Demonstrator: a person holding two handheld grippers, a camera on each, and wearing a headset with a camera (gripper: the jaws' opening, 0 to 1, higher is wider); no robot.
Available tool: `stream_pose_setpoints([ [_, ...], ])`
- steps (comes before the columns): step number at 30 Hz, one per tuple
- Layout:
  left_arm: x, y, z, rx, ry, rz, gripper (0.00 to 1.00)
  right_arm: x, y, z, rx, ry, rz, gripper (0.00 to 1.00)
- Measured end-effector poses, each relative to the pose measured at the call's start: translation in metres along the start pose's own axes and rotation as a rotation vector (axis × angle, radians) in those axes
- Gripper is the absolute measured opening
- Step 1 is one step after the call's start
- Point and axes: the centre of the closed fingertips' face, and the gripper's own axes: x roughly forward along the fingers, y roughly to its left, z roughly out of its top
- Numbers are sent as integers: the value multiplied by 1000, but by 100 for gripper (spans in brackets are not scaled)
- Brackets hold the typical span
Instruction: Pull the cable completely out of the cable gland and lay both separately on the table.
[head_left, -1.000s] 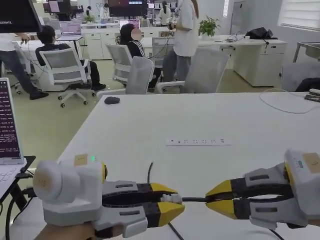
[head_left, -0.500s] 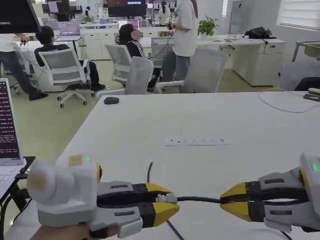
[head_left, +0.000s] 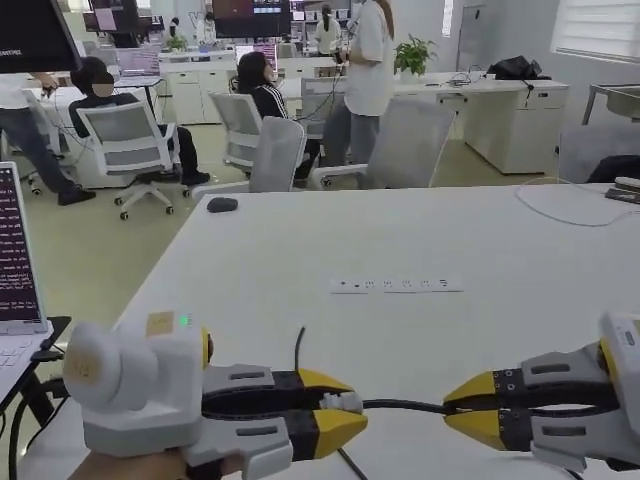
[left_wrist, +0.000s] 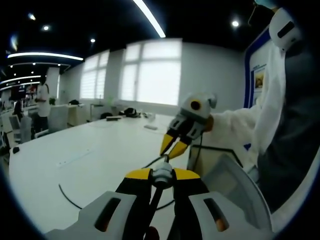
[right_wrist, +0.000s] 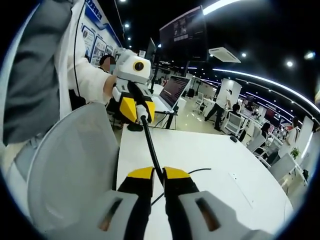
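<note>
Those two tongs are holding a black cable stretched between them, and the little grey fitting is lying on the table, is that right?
Not quite. The fitting is not lying on the table; it is clamped in the left tongs, as the left gripper view shows. The black cable does stretch from it to the right tongs.

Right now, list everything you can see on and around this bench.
table: one, white, under both grippers
cable: one, black, stretched between the grippers, slack lying on the table
cable gland: one, pale grey, on the cable
strip: one, white, mid-table
mouse: one, dark, far left corner
laptop: one, open, left edge
thin cable: one, white, far right
chairs: several, white and grey, beyond the table
people: several, background
plant: one, green, background
left gripper: yellow-tipped, shut on the gland
right gripper: yellow-tipped, shut on the cable
</note>
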Motion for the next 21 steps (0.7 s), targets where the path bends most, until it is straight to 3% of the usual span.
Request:
stream_pose_setpoints([
  [4, 3, -1, 0, 5, 3, -4, 17, 3, 0, 18, 16, -61, 10, 8],
  [11, 7, -4, 3, 6, 0, -15, 17, 15, 11, 43, -23, -111, 71, 17],
  [18, 9, -7, 5, 7, -5, -26, 17, 26, 20, 56, -50, -134, 127, 17],
  [21, 9, -6, 5, 12, -1, -21, 17, 30, 23, 55, -70, -117, 145, 14],
])
